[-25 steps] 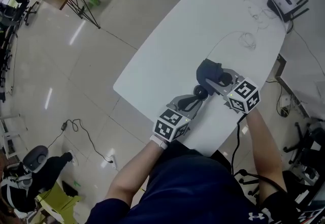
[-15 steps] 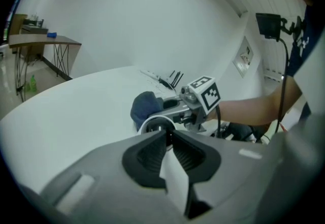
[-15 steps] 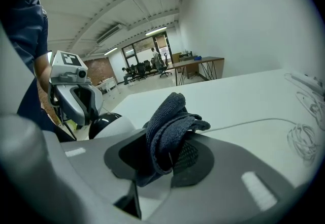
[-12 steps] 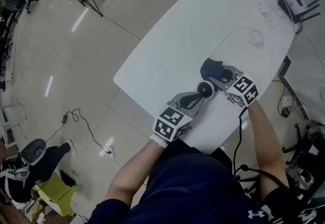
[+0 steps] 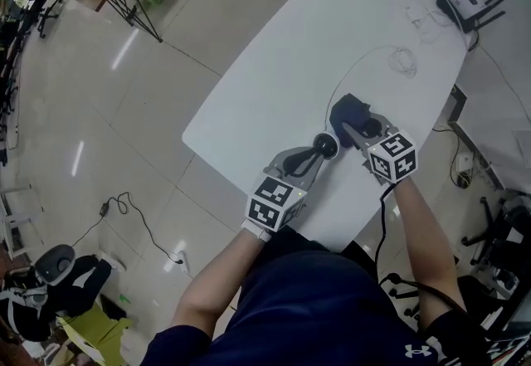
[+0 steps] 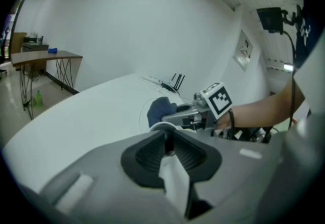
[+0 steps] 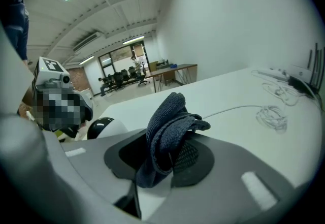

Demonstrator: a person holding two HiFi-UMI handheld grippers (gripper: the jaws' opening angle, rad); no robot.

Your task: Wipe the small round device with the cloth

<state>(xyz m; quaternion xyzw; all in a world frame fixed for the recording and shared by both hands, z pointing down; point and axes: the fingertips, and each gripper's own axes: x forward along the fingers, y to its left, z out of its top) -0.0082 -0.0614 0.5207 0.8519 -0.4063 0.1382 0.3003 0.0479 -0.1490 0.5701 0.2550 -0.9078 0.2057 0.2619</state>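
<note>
Two grips on — L gripper (image 5: pixel 319 153) pinches device (image 5: pixel 325 144), jaws just easing wider; your R gripper (image 5: pixel 352 133) clamps cloth (image 5: pixel 347 113) — device just left.

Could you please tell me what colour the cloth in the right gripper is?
The cloth is dark blue, clearest in the right gripper view.

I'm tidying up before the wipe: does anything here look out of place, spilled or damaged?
Nothing is spilled or broken. The only untidy thing is a thin cable lying in a loose tangle on the table, beyond the cloth and the device.
</note>
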